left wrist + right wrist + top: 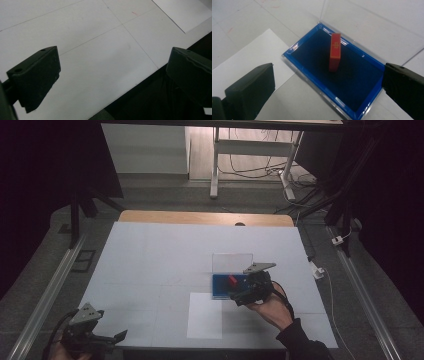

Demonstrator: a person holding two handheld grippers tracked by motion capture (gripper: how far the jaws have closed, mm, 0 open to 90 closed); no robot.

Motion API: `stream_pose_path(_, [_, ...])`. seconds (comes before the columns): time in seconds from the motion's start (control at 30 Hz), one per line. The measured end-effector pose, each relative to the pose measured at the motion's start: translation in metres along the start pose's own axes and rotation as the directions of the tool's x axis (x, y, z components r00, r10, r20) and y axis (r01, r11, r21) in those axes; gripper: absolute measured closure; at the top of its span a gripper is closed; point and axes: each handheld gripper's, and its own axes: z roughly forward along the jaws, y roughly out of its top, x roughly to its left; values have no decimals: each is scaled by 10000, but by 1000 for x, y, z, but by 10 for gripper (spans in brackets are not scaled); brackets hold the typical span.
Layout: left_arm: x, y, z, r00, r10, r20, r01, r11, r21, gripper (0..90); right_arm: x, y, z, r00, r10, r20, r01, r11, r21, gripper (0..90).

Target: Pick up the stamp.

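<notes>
- The right gripper (239,296) hovers over the near right part of the table (150,260), held in a hand (272,306) whose dark sleeve (305,342) comes in from the bottom edge of the high view.
- That hand sits under and behind the tool, wrist bent, so the gripper points left and away toward the blue tray (220,286).
- In the right gripper view its jaws stand wide apart, released, with nothing between them; they frame the tray (312,53) from above without touching it.
- A red block (335,52) stands upright on end in the tray, on the dark blue lining, near the far long wall; it shows a small gold mark on its face.
- In the high view the block (232,280) is a red spot just left of the gripper.
- A clear lid (232,261) stands open and upright at the tray's far edge.
- A white sheet (205,316) lies flat on the table, its far right corner beside the tray's near left corner.
- The left gripper (112,338) rests low at the table's near left corner, well apart from the tray, held by a hand (62,351) at the bottom edge.
- In the left gripper view its jaws are spread, released and empty, one over the table (100,62), the other past the near edge.
</notes>
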Motion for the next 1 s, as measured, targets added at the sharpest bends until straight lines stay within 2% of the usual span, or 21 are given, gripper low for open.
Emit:
stream_pose_path(0.37, [0,0,0,10000,26,-1,-26,10000,19,0,-6,10,19,9997,22,237,-24,10000,71,0])
stream_pose_path(0.47, [0,0,0,10000,30,2,-30,10000,24,0,-7,11,21,9996,-122,254,120,9999,52,38])
stream_pose_path(0.57, [0,0,0,10000,36,21,-36,10000,29,0,-7,14,23,9995,-265,191,264,9996,80,187])
stream_pose_path(0.6, [0,0,0,10000,39,21,-39,10000,32,0,-7,14,23,9995,-265,191,264,9996,80,187])
stream_pose_path(0.63, [0,0,0,10000,56,22,-56,10000,39,0,-7,17,24,9991,-405,144,403,9991,113,291])
stream_pose_path(0.77, [0,0,0,10000,63,19,-63,10000,44,0,-7,21,26,9989,-477,24,476,9984,310,472])
stream_pose_path(0.9, [0,0,0,10000,69,19,-69,10000,37,0,-8,22,30,9991,-433,32,431,9979,484,571])
stream_pose_path(1.0, [-1,0,0,10000,68,7,-68,10000,43,0,-9,23,32,9993,-377,-18,377,9975,591,612])
